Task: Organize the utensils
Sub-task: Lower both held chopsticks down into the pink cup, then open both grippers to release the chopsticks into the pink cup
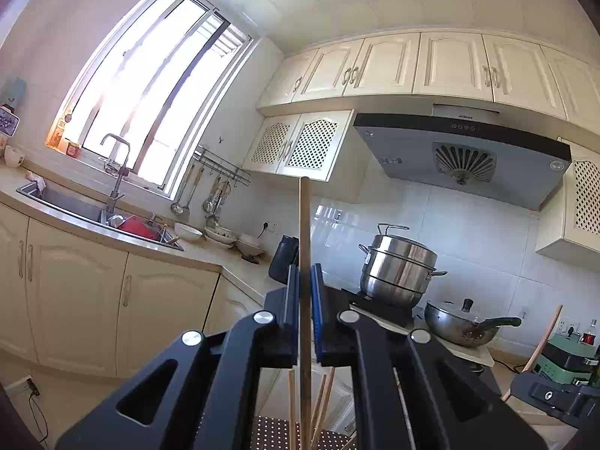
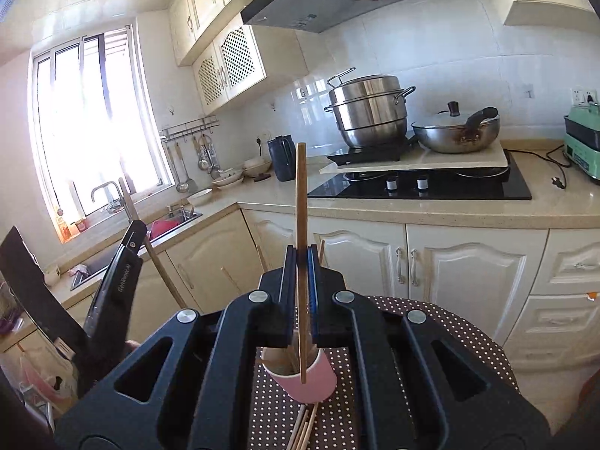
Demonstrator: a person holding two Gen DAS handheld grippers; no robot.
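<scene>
A steel steamer pot point(image 2: 369, 114) stands on a black induction plate point(image 2: 371, 153) at the back of the tabletop point(image 2: 431, 212), just beside a lidded wok point(image 2: 455, 133) on a pale board point(image 2: 420, 163) laid over the hob point(image 2: 423, 187). A dark jug point(image 2: 282, 157) sits nearer the corner, a green appliance point(image 2: 583, 150) at the right edge. Ladles hang from a wall rail point(image 2: 189, 127) above stacked bowls point(image 2: 228, 178); the sink point(image 1: 93, 210) lies under the window point(image 1: 150, 101).

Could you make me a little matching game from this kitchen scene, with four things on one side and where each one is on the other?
Things:
1. pink cup
2. steel steamer pot
3. ladles
4. chopstick

Places:
A. hanging from the wall rail
B. clamped upright in the right gripper
C. on the dotted tablecloth
D. on the black burner, beside the wok

Pairs: 1-C, 2-D, 3-A, 4-B
</scene>
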